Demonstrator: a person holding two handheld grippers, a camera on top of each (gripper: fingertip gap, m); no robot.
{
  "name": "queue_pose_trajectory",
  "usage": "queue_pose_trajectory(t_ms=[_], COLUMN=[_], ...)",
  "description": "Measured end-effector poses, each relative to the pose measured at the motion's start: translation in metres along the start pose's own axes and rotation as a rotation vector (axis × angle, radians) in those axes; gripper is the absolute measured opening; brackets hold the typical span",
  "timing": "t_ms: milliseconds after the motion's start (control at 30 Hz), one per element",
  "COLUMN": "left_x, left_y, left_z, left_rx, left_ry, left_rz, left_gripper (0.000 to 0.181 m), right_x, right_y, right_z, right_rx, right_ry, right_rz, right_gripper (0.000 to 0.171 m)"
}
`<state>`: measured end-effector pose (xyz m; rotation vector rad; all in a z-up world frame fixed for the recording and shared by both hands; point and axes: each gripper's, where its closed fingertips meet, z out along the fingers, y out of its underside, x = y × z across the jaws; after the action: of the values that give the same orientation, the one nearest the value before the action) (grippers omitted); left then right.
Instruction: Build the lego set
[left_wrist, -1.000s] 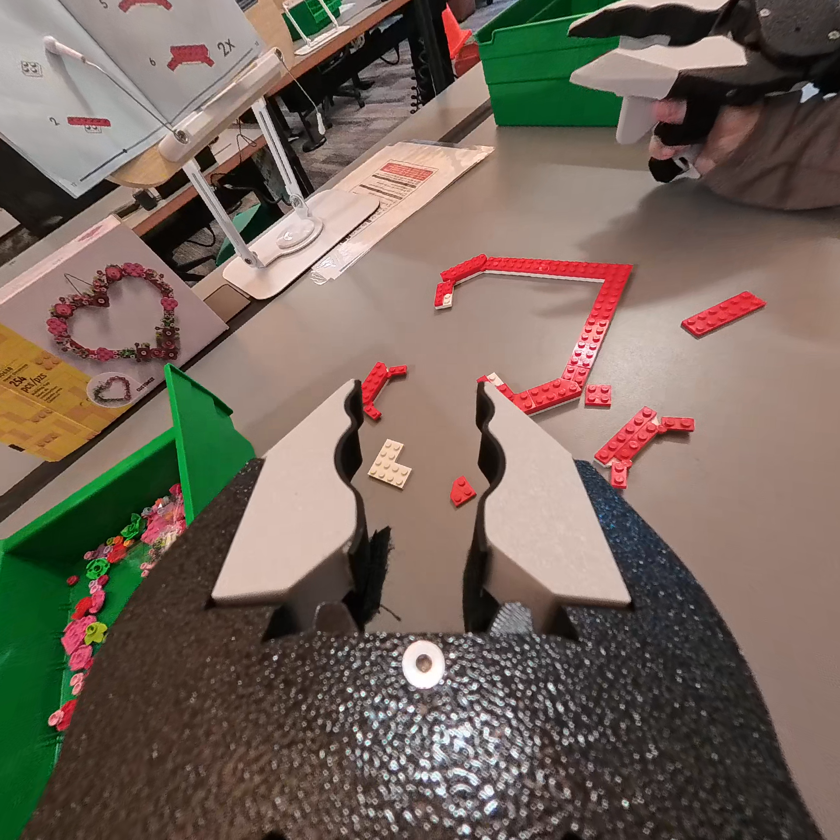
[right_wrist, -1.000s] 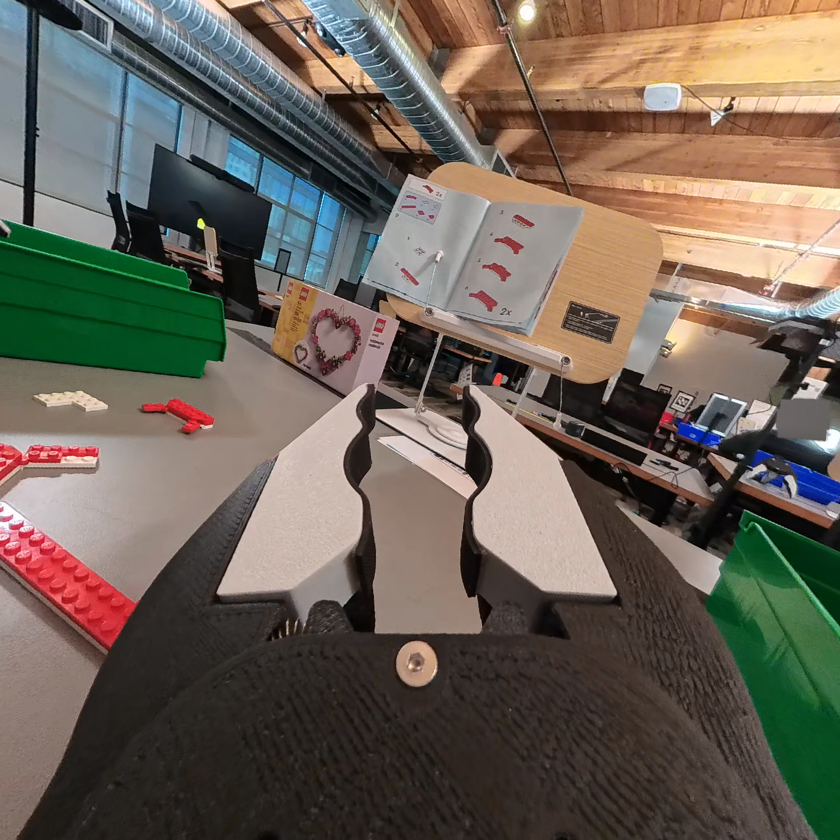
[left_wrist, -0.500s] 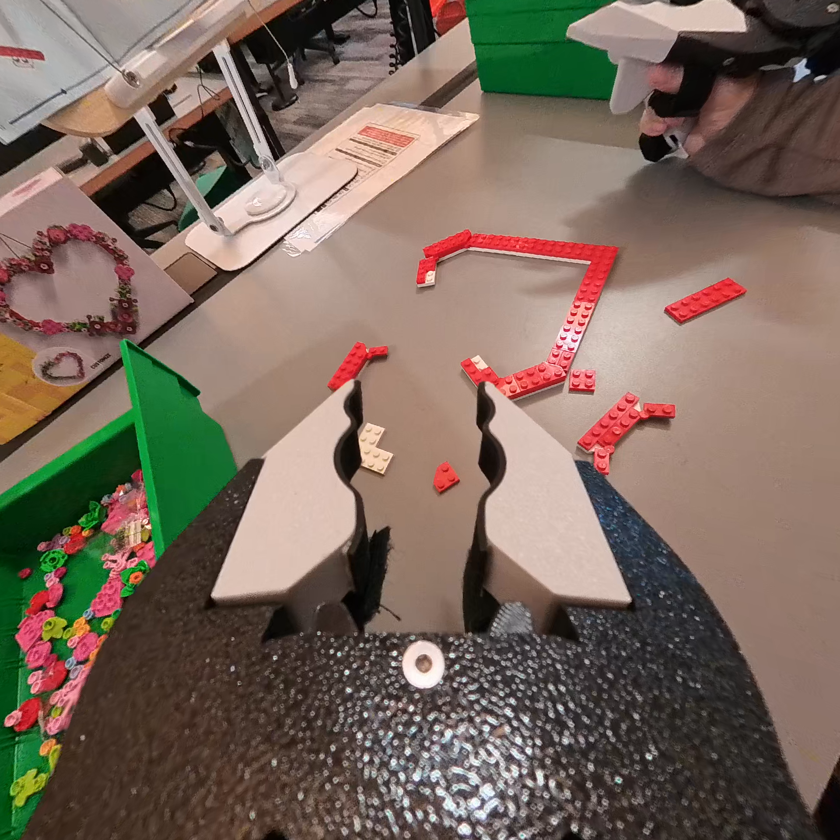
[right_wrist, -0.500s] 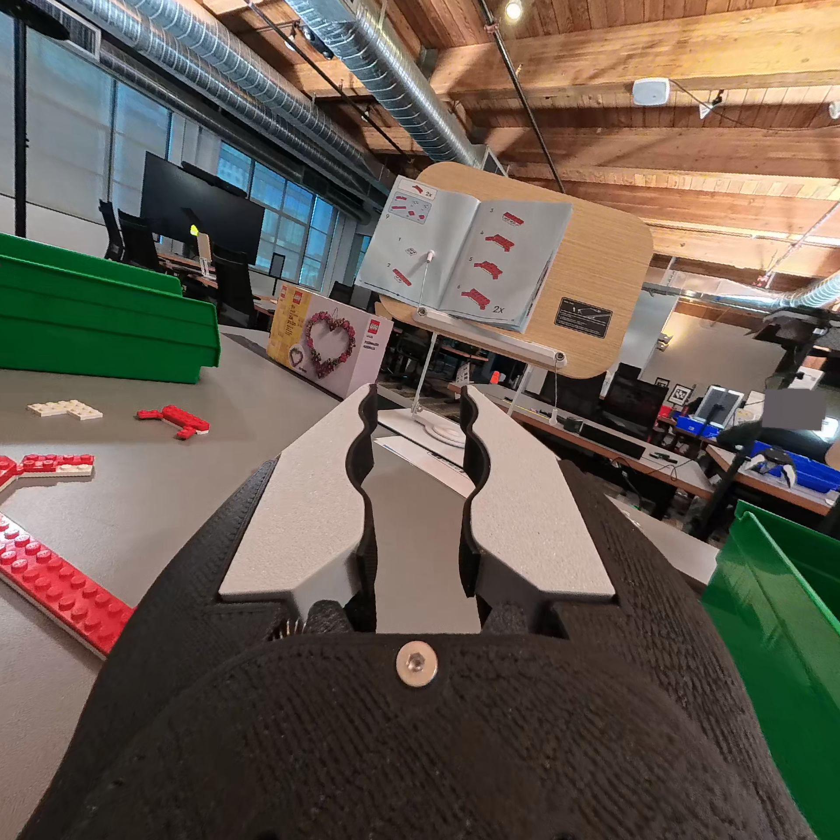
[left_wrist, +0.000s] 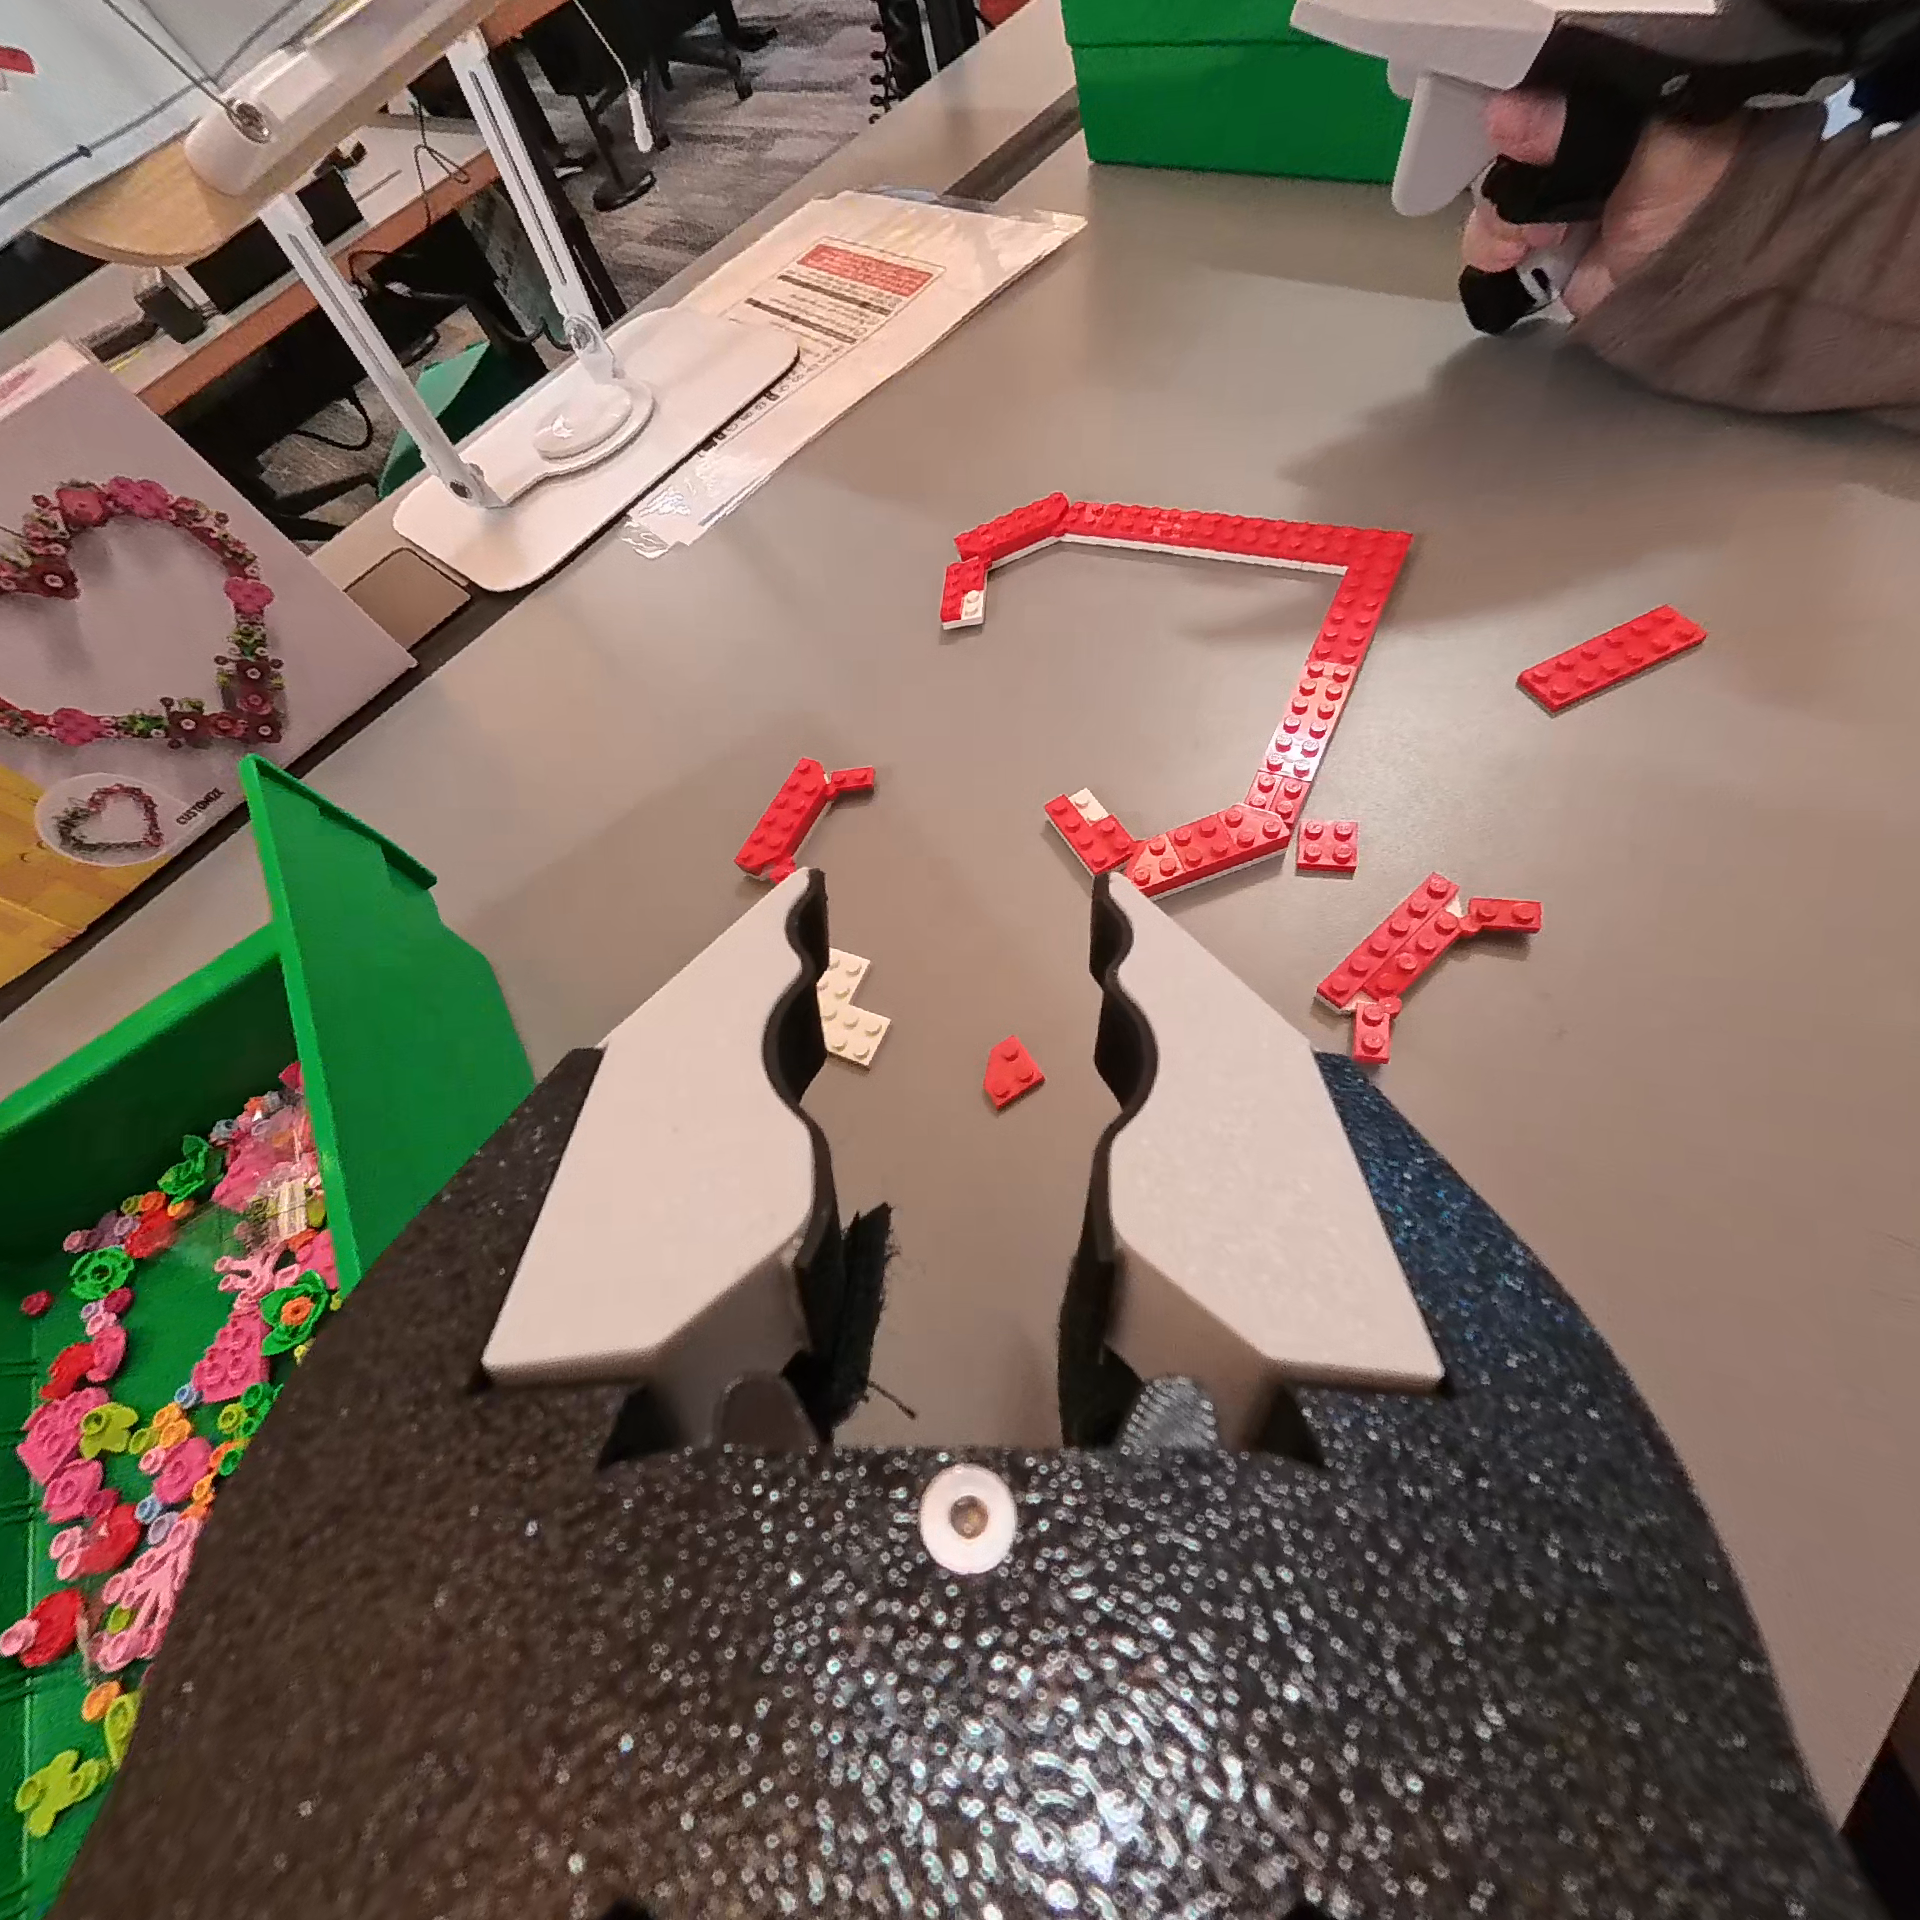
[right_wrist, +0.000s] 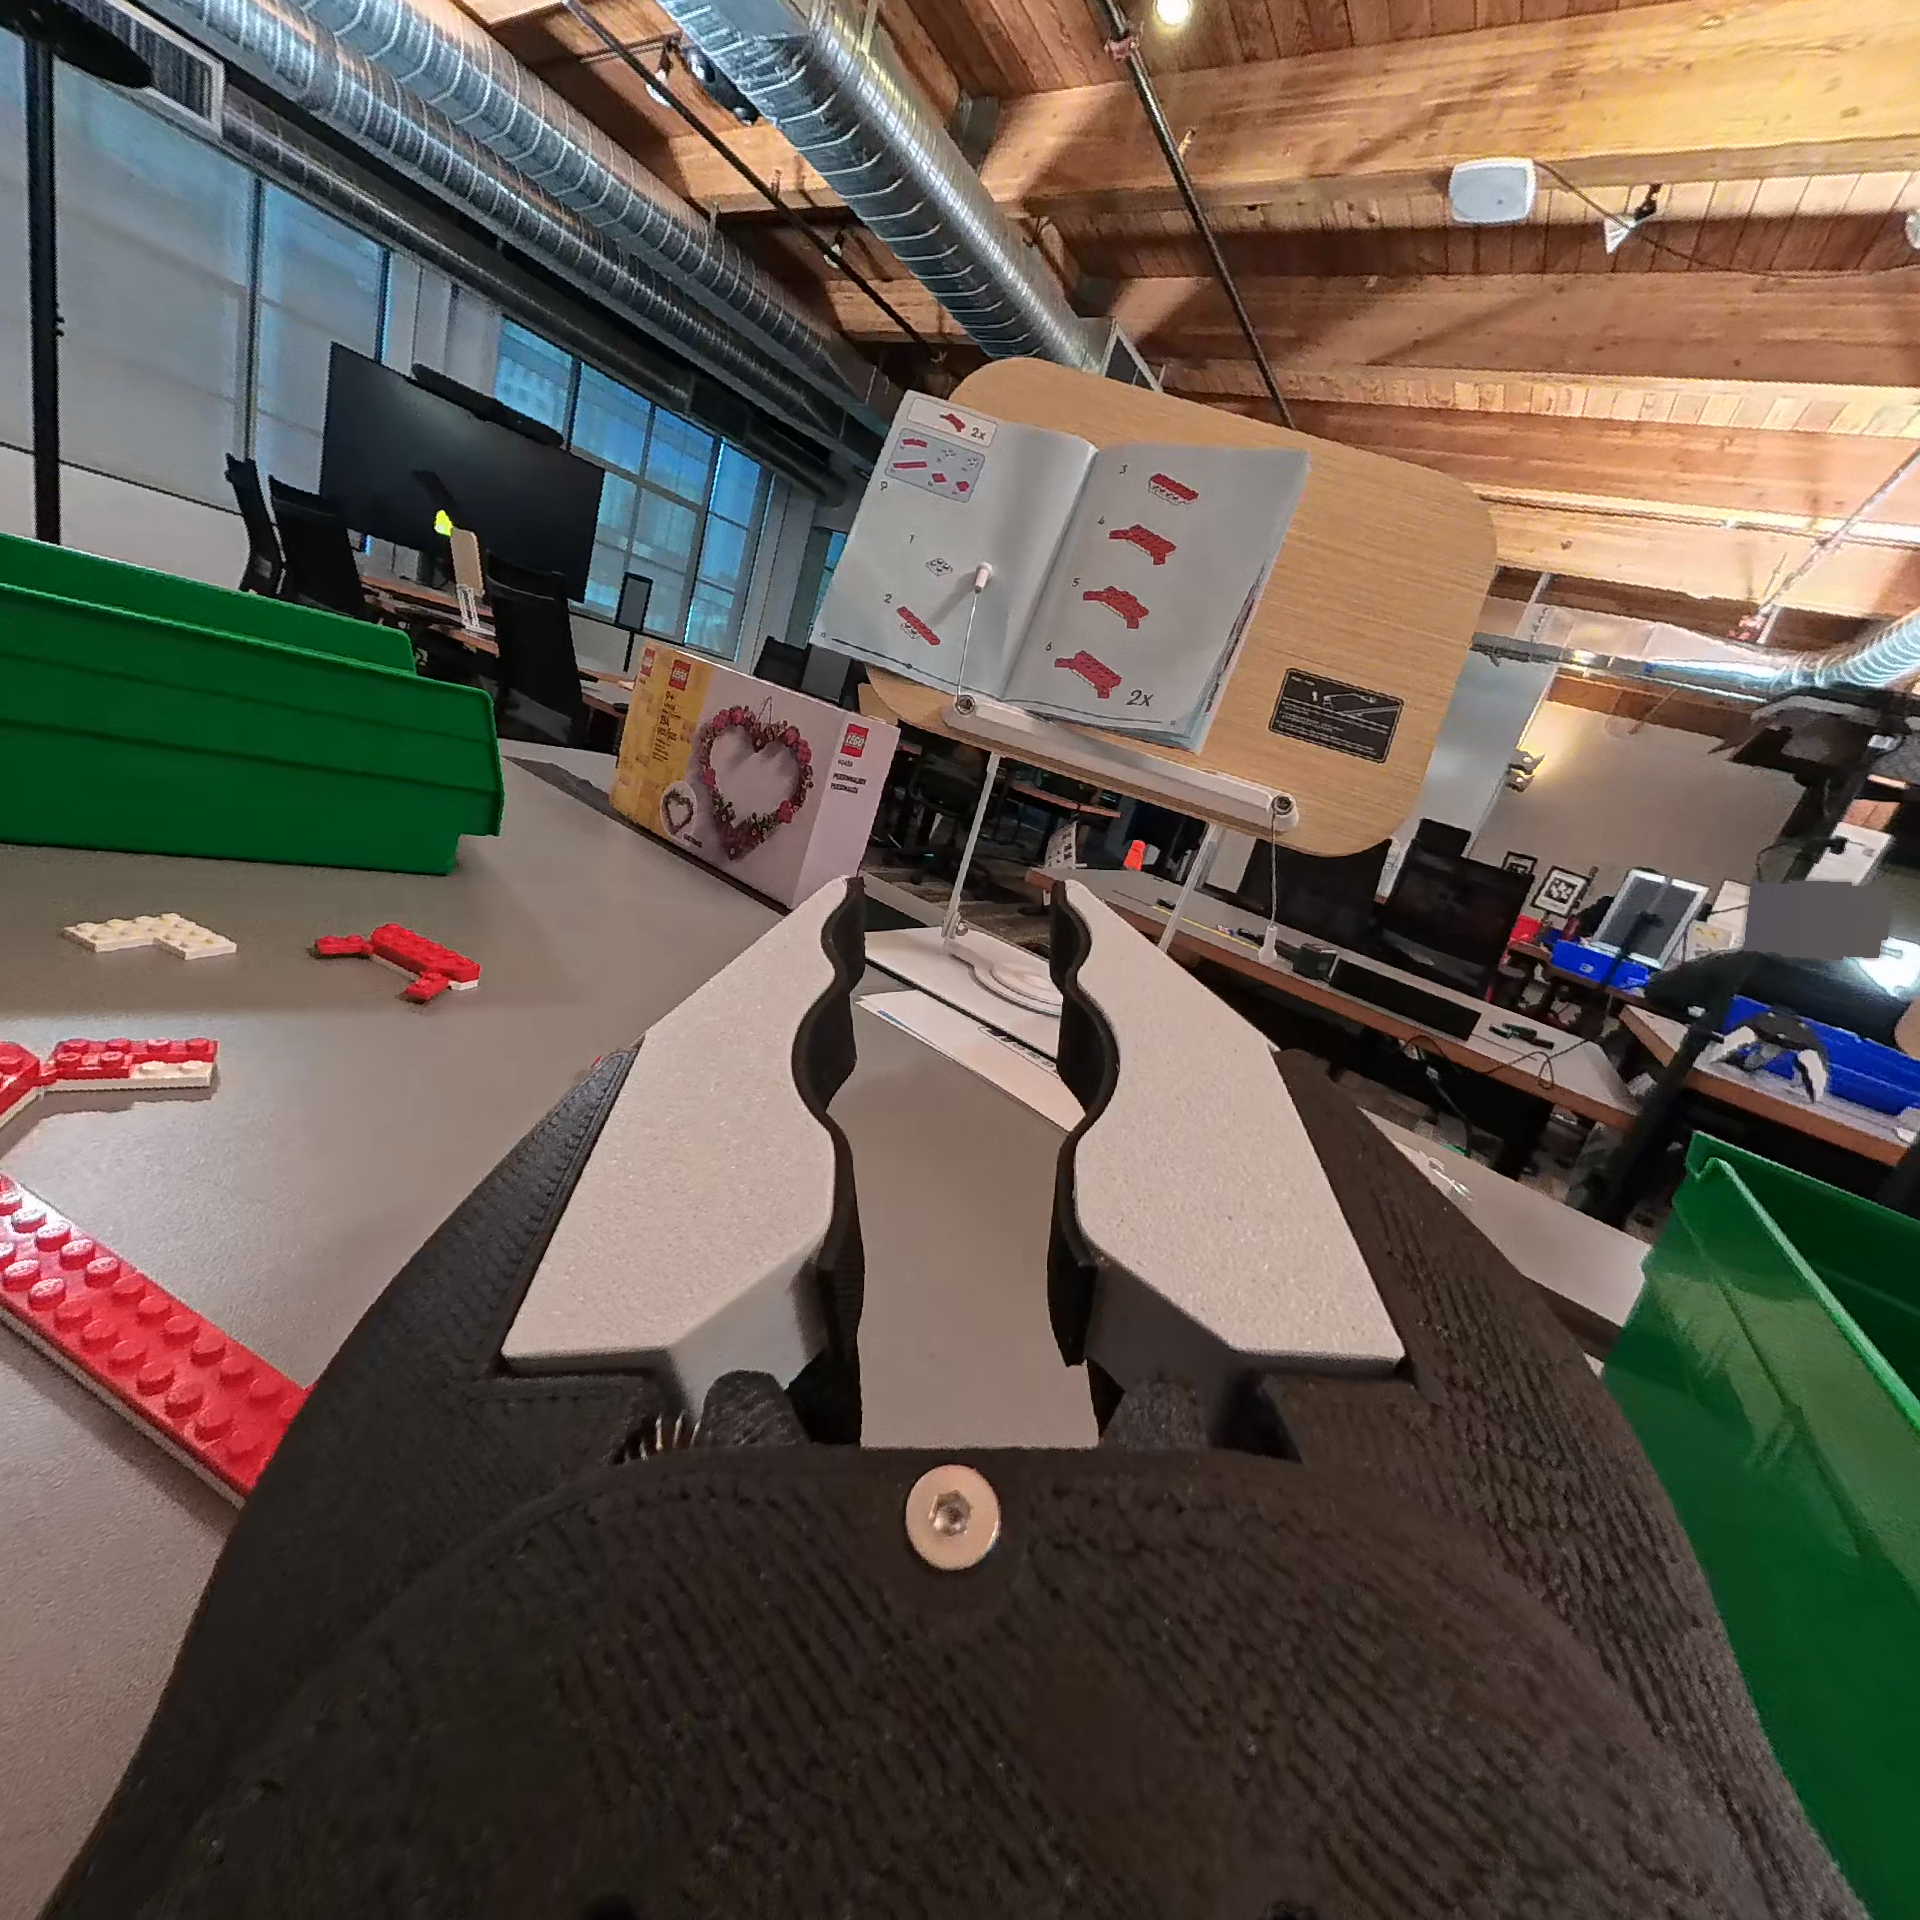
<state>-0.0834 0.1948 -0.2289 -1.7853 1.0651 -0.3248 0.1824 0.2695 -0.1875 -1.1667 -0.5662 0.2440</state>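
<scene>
A half-built red frame of plates (left_wrist: 1340, 644) lies on the grey table (left_wrist: 623, 707). Loose parts lie nearer me: a white L-shaped plate (left_wrist: 852, 1013), a small red wedge (left_wrist: 1013, 1072), a red assembly (left_wrist: 795, 821), another red assembly (left_wrist: 1403, 956), a small red square plate (left_wrist: 1327, 844) and a long red plate (left_wrist: 1610, 657). My left gripper (left_wrist: 956, 899) is open and empty, hovering above the white plate and wedge. My right gripper (right_wrist: 956, 904) is open and empty, held level and pointing at the instruction booklet (right_wrist: 1060, 582). The frame (right_wrist: 135, 1351) also shows at its left.
A green bin (left_wrist: 135, 1299) of pink and green flower pieces stands at the near left. Another green bin (left_wrist: 1236, 94) is at the table's far side. The set's box (right_wrist: 748, 790) and booklet stand (left_wrist: 582, 416) line the edge. A green bin (right_wrist: 1787, 1403) is right of my right gripper. About 30 cm separates my left fingertips from my right. The white L-shaped plate (left_wrist: 852, 1013) sits 11 cm or so from the ends of my left fingers. My right wrist view (right_wrist: 147, 945) looks at it from another angle.
My left gripper has drawn back and to the left, so the white plate and wedge sit farther up between its fingers. The right gripper has barely moved.
</scene>
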Motion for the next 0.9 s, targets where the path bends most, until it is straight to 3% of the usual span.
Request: queue_pose_trajectory(t_ms=[733, 900], left_x=[0.000, 0.012], left_y=[0.002, 0.004], left_z=[0.002, -0.001], left_rx=[-0.008, -0.025], left_ry=[0.011, 0.088], left_rz=[-0.003, 0.024], left_gripper=[0.049, 0.041], right_x=[0.001, -0.003], right_y=[0.001, -0.006], right_z=[0.001, 0.001], right_rx=[-0.007, 0.006], right_ry=[-0.001, -0.024], right_rz=[0.013, 0.059], right_gripper=[0.034, 0.036])
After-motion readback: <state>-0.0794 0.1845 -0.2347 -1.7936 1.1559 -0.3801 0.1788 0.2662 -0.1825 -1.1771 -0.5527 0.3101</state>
